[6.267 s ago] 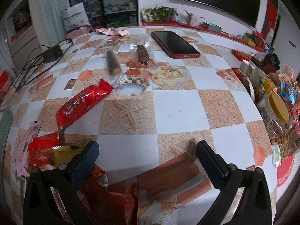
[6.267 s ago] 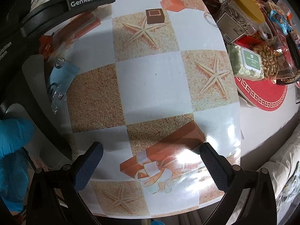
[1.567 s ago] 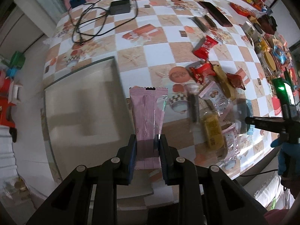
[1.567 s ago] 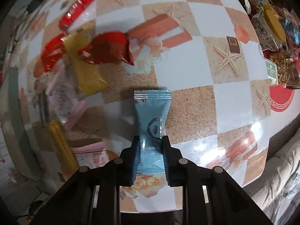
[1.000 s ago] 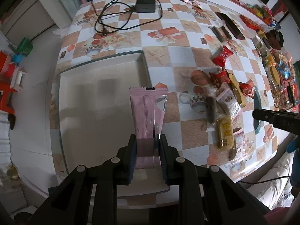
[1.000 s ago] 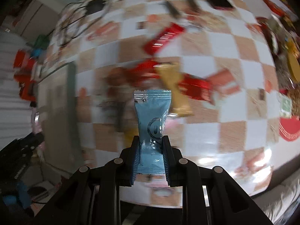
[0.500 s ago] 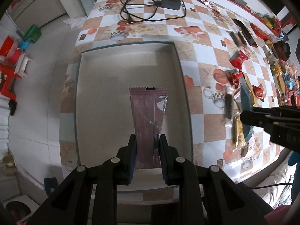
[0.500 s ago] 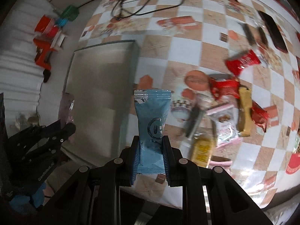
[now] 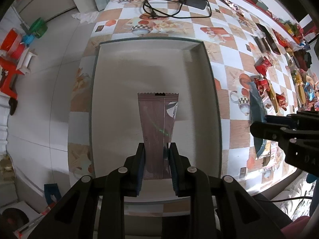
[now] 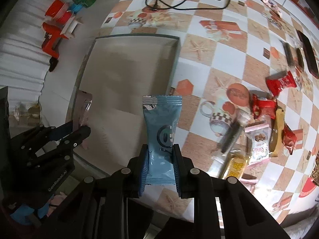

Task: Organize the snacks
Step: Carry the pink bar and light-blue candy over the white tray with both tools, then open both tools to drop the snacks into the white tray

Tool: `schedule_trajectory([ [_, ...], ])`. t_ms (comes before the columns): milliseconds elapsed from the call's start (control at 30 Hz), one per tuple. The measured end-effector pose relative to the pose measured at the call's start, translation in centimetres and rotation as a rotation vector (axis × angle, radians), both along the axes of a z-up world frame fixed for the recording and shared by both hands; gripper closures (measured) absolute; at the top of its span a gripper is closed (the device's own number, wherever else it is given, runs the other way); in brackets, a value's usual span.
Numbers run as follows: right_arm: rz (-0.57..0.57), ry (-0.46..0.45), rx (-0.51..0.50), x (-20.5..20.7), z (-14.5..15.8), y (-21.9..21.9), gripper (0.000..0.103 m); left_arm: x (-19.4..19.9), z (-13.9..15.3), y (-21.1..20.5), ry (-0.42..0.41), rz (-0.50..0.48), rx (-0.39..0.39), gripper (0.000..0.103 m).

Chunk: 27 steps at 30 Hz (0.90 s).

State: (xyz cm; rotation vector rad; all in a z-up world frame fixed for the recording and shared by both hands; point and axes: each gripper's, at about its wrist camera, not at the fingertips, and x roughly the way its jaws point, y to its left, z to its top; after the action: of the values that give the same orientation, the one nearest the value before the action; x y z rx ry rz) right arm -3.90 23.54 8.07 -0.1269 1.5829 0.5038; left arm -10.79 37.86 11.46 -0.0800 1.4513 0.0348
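The left gripper point(image 9: 157, 159) is clamped on a pink snack packet point(image 9: 158, 123), which hangs over the middle of a shallow grey tray point(image 9: 207, 63) sitting at the table's near-left end. The tray's floor looks bare beneath it. The right gripper point(image 10: 160, 159) is closed tight around a light blue snack packet point(image 10: 161, 127), held above the tray's right-hand edge where it meets the checkered tablecloth point(image 10: 217, 33). From the right wrist view, the left gripper shows at the lower left, a blue glove below it.

Off to the right, the remaining snacks lie in a loose cluster on the cloth: red wrappers point(image 10: 280, 82), a yellow bar point(image 10: 277, 131), a dark stick in clear wrap point(image 10: 232, 137) and a pink-edged packet point(image 10: 259, 145). A black power adapter point(image 9: 196, 0) with its coiled cable rests at the far end of the table.
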Motion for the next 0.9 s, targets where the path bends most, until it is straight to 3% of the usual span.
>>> schedule_trajectory([
  [733, 0.113, 0.123, 0.005, -2.1, -4.5, 7.1, 0.079, -2.0, -3.9, 2.0, 0.117, -0.013, 0.013, 0.077],
  [800, 0.115, 0.127, -0.001, -2.2, -4.8, 7.4, 0.079, -2.2, -3.9, 1.9, 0.116, -0.018, 0.012, 0.074],
  [900, 0.112, 0.141, -0.008, -2.3, -5.4, 7.5, 0.078, -2.3, -3.9, 1.7, 0.115, -0.018, 0.019, 0.055],
])
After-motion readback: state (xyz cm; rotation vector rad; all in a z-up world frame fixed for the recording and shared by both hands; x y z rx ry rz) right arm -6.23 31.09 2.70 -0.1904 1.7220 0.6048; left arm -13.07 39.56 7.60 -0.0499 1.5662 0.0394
